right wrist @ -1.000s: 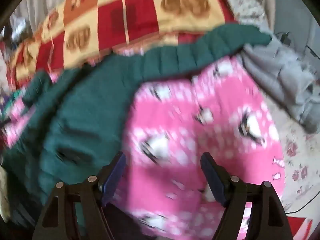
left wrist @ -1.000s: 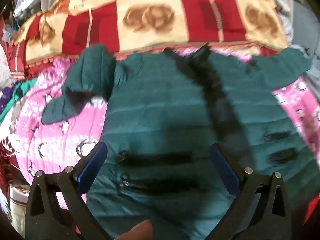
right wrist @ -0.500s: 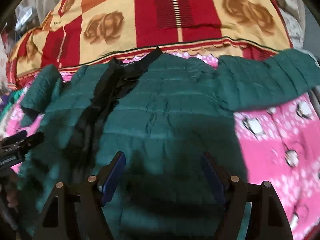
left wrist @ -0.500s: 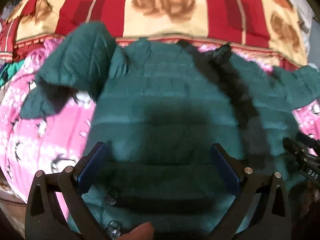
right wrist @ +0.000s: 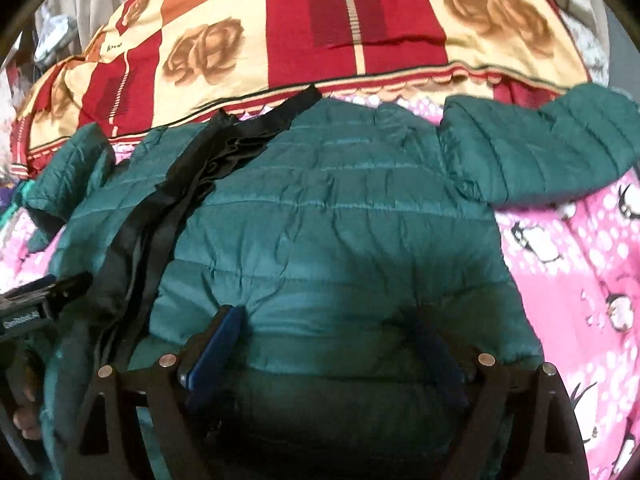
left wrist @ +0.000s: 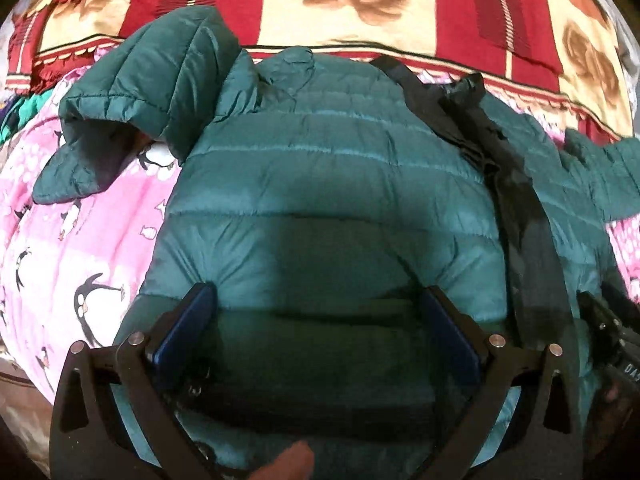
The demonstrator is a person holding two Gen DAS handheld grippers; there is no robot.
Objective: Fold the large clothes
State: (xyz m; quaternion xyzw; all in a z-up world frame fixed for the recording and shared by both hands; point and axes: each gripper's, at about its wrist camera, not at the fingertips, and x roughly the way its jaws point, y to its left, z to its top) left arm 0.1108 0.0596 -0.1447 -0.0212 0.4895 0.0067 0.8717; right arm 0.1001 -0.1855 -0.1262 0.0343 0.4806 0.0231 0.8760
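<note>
Both grippers sit low over the hem end of the green puffer jacket [left wrist: 320,184], the left gripper [left wrist: 316,320] and the right gripper [right wrist: 328,340] each with its blue-padded fingers spread wide and nothing pinched between them — the quilted fabric bulges up into the gap, and whether the pads press on it cannot be told. The jacket lies front-up on a pink penguin-print blanket [left wrist: 80,248], collar toward a red and cream rose-patterned quilt [right wrist: 360,40], with its black zipper placket [left wrist: 516,200] running down the middle. One sleeve [left wrist: 140,92] is bunched and doubled over at the shoulder in the left view; the other sleeve [right wrist: 540,148] stretches out sideways over the pink blanket in the right view. I would judge the garment light, puffy and springy, with a slick shell that will slide on itself and puff back open after a fold (so creases need pressing down). Good places to take hold look like the stitched hem, the cuffs, or a quilting seam, where the filling is thin enough for the fingers to bite. Each gripper points forward along the jacket's length, toward the collar, side by side on either half of the body, the left one's neighbour just visible at its right edge.
</note>
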